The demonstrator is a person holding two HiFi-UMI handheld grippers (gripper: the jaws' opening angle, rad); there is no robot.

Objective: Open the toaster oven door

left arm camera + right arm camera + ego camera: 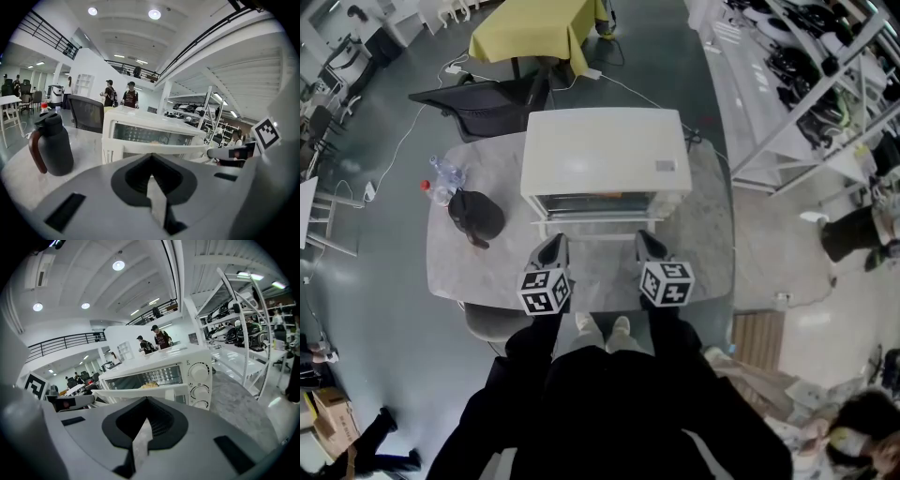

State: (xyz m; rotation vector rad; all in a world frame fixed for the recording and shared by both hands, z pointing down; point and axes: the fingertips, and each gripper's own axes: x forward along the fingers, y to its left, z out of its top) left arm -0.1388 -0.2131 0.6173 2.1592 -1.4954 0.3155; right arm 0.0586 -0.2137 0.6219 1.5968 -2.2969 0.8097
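The marble surface [487,272] carries a white toaster oven [602,150] at its middle, front towards the person. A black jug [475,216] stands well to the oven's left and is no part of the job. The oven's glass door [605,203] looks upright against the body, so it reads as not yet opened, though a slight gap cannot be ruled out. Its white handle [600,225] runs across the front, and the control knobs [200,373] sit at the right end.

The left tool [551,251] and right tool [649,246] hang just in front of the handle, one towards each end, apparently apart from it. In each gripper view the jaws stand clenched on nothing, the handle lying beyond the tips.

The step in hand appears to be the approach. The next move probably calls for one tool to release its jaws, reach forward, clamp the bar, and then draw it outward and down, if the hinge is along the bottom edge.
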